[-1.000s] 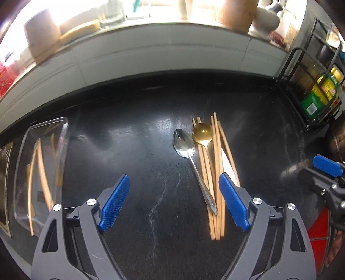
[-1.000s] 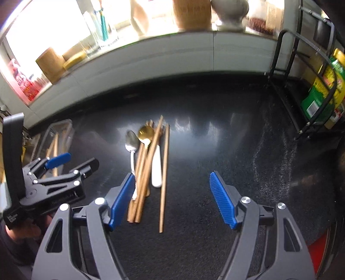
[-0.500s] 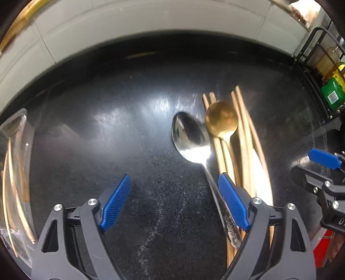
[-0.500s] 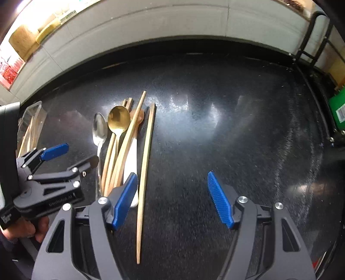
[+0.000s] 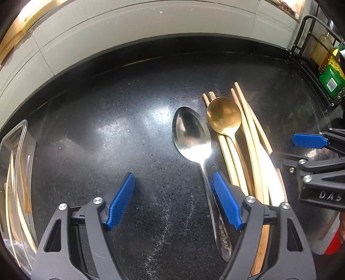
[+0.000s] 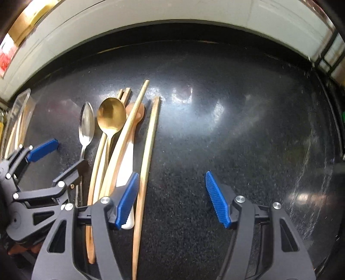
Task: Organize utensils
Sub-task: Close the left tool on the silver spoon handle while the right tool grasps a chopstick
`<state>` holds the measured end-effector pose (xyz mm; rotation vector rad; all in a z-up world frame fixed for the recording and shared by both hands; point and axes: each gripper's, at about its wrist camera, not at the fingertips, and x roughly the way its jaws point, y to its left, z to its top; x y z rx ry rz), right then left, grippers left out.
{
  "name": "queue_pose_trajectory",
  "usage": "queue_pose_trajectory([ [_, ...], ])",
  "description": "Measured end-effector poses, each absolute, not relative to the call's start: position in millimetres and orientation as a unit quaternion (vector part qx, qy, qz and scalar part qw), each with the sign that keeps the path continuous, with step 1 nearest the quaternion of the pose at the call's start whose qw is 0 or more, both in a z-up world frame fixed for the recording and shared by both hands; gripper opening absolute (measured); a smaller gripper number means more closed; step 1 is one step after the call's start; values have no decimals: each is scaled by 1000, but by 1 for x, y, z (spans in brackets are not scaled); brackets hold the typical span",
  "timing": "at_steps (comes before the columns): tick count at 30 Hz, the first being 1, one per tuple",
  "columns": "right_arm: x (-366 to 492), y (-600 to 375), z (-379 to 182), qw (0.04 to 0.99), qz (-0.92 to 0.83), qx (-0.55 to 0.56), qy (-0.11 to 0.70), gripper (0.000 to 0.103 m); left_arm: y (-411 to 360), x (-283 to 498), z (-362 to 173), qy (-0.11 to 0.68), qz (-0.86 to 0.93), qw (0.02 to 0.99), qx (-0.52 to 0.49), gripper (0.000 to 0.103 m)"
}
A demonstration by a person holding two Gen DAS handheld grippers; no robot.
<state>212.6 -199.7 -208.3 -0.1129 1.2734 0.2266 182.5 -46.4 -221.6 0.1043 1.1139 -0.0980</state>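
Left wrist view: silver spoon [image 5: 192, 133], bowl at twelve o'clock, lies beside a gold spoon [image 5: 224, 114] and pale chopsticks [image 5: 250, 137]. Left gripper [image 5: 172, 200] is closing, its handle between the jaws, untouched. Right gripper [image 6: 170, 198] is closing around one chopstick [image 6: 148, 150], untouched.

A glossy black speckled stone countertop [image 5: 120, 133] fills most of both views, with pale streaks of reflected light across its middle. Along the top of each frame it meets a white tiled backsplash wall [image 5: 151, 23], curved by the lens. In the upper left corner of the left wrist view, a yellowish, brightly lit ledge [image 5: 32, 15] sits above the tiles. In the upper right stands a black wire rack [image 5: 306, 32] holding a green box with a barcode label [image 5: 331, 78] and amber bottles [image 5: 321, 49], too blurred to identify further.
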Motion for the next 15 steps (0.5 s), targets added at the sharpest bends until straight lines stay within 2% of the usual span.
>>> queue_pose_trajectory([
  [3, 207, -194, -210, 803, 106, -80, 580, 63, -49, 179, -222, 519, -53, 851, 55, 67],
  [5, 206, -194, -209, 805, 109, -82, 577, 62, -54, 177, -220, 513, -62, 854, 62, 53],
  [6, 204, -195, -209, 807, 108, -80, 576, 56, -59, 175, -220, 510, -66, 855, 64, 51],
  [8, 202, -198, -205, 810, 108, -79, 571, 33, -61, 174, -219, 508, -70, 856, 66, 42],
  [9, 200, -199, -203, 811, 109, -79, 570, 10, -63, 174, -219, 508, -74, 856, 67, 39],
  [11, 200, -200, -202, 810, 110, -74, 572, 9, -71, 177, -219, 508, -84, 854, 71, 15],
  [12, 200, -200, -202, 810, 111, -70, 572, 8, -74, 176, -219, 509, -90, 853, 73, 9],
  [15, 201, -206, -200, 808, 110, -58, 575, 7, -78, 179, -219, 518, -100, 846, 68, 5],
])
